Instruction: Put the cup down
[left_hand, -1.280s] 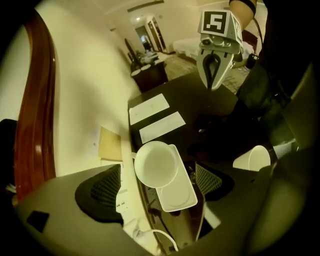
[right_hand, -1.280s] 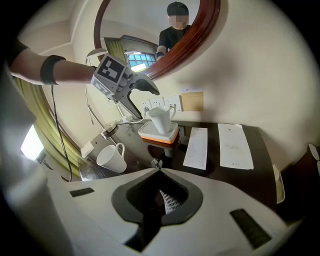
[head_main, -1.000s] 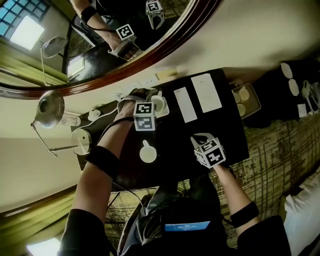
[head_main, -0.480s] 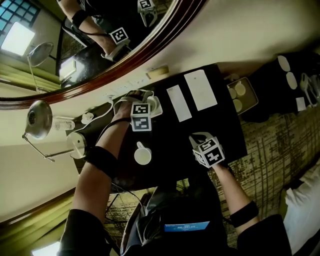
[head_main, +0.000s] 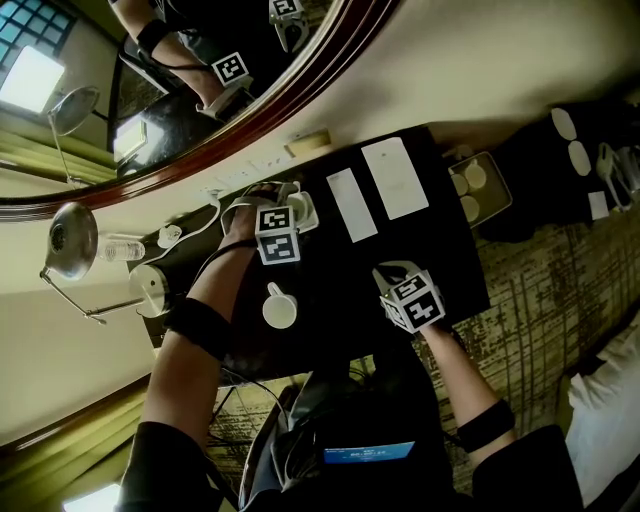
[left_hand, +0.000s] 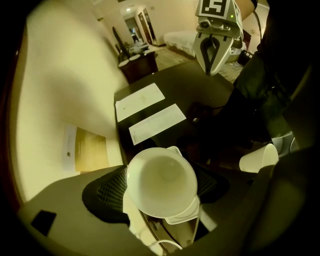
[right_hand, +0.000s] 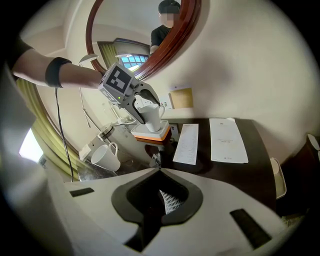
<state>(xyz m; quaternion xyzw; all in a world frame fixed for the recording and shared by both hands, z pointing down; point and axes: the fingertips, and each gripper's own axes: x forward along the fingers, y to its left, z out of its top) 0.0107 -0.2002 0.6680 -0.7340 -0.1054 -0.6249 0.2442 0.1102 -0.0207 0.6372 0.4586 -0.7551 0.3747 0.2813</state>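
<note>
Left jaws: the left gripper (left_hand: 162, 186) has just been closing its jaws with the cup (left_hand: 161, 175) between them. The mesh pads (left_hand: 106, 192) lie against the cup's wall on either side, and its rim fills the gap.
Cup: white and upright, mouth toward the left gripper's camera. In the right gripper view its foot meets the top of the tray (right_hand: 150, 133).
Tray: small, white on top with an orange edge, at the back of the table (head_main: 450, 265), close to the wall.
Left arm: the gripper points steeply down over the tray. A bare forearm (head_main: 200, 300) with a dark band runs back from it.
Right jaws: the right gripper (right_hand: 160, 174) has its jaws pressed together with nothing between them.
Right gripper's place: over the near part of the table, well apart from the cup and slanting down toward it.
Second cup (head_main: 280, 306): white, with a handle, on the table between the tray and the person, apart from both grippers. I cannot tell which way up it is.
Sheets: two white sheets (head_main: 352, 204) (head_main: 394, 178) lie flat side by side, just right of the tray in the head view.
Table: dark top, set against a cream wall.
Mirror (head_main: 180, 90): oval, in a dark wooden frame, on the wall above the table. It reflects both grippers.
Lamp (head_main: 68, 240): a metal shade on a thin stem, beyond the table's left end.
</note>
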